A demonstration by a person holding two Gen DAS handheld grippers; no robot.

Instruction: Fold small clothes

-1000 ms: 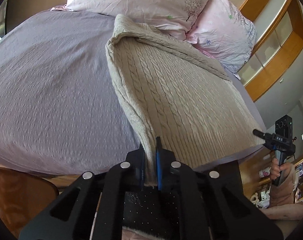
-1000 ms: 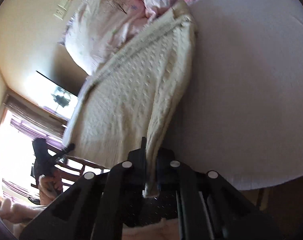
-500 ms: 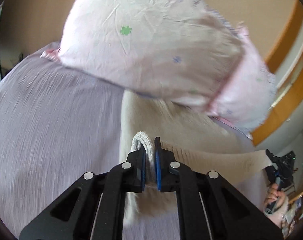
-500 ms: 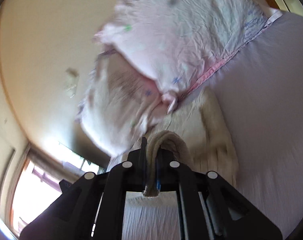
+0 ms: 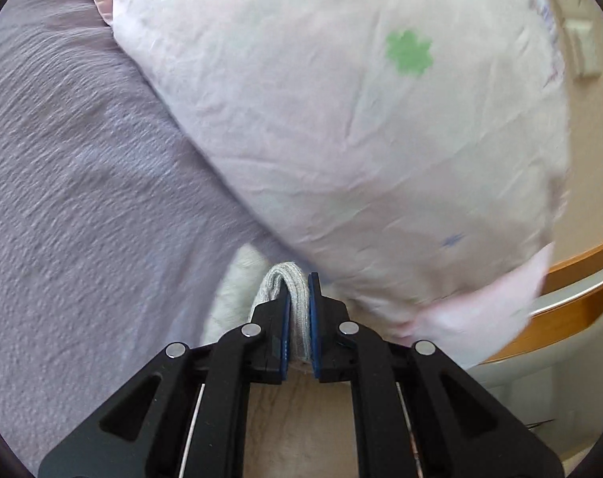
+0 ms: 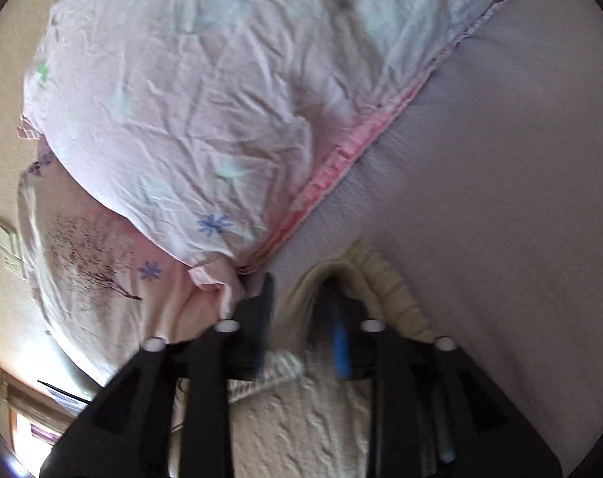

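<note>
A cream cable-knit sweater (image 5: 237,302) lies on the lilac bed, folded over toward the pillows. My left gripper (image 5: 298,310) is shut on a doubled edge of the sweater, right at the foot of a pink pillow. In the right wrist view the sweater (image 6: 301,430) spreads under the tool and its ribbed edge (image 6: 385,279) bunches past the fingers. My right gripper (image 6: 301,310) has its jaws spread apart, with a fold of the knit loose between them; the frame is blurred.
Two pale pink flowered pillows (image 5: 341,119) (image 6: 201,99) fill the space just beyond both grippers. The lilac bedsheet (image 5: 62,199) (image 6: 500,179) stretches to the sides. A wooden headboard edge (image 5: 572,298) and a wall switch (image 6: 8,247) lie behind.
Both grippers carried the sweater's near edge forward up to the pillows. The right gripper's jaws have spread apart; the left stays clamped.
</note>
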